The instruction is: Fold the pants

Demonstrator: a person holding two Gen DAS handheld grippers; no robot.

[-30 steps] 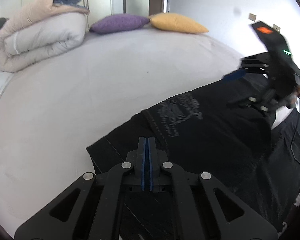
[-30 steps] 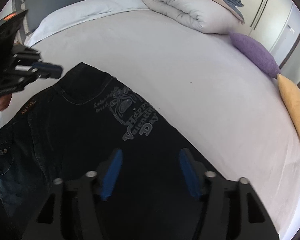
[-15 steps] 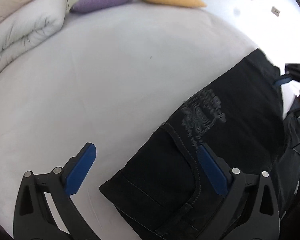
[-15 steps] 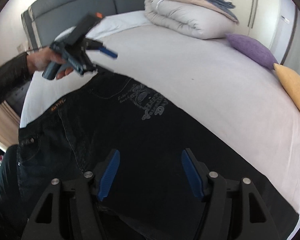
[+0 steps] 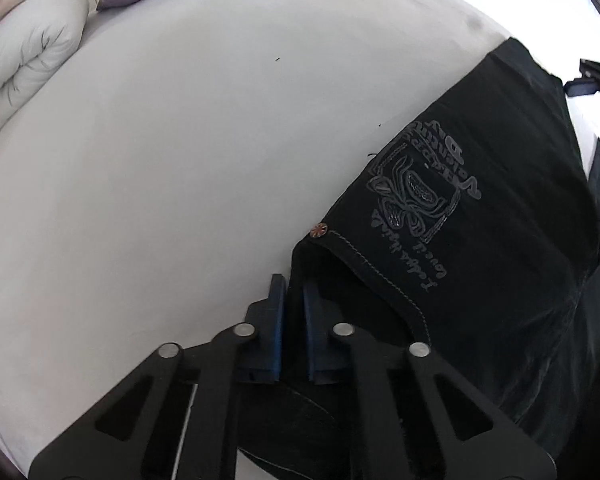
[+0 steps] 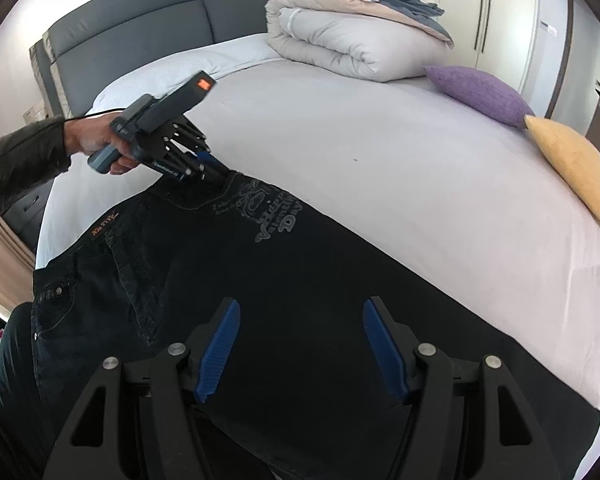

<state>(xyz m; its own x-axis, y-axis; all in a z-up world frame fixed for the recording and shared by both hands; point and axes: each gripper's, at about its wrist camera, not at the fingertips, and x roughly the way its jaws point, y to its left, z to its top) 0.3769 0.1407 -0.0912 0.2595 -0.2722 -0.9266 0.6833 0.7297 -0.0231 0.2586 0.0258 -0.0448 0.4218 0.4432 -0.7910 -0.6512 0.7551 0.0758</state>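
The dark pants (image 6: 228, 280) lie spread on the bed (image 6: 380, 160), one leg running toward the right side and the waistband at the left. The step in hand seems to be the taking of the waist corner, as the start of a fold. The left gripper (image 5: 294, 296) has just been closing, and its blue pads are now pressed together on the edge of the waistband, close to the small copper rivet (image 5: 318, 231); a thin layer of cloth stands between them. The right gripper (image 6: 298, 344) hangs above the leg with its jaws spread about half way, and I see nothing between them and no contact with the cloth. In my judgement the next move calls for the right gripper to go down and pinch the leg or the other waist corner, so both grippers can lift together and lay one half over the other without a wrinkle.
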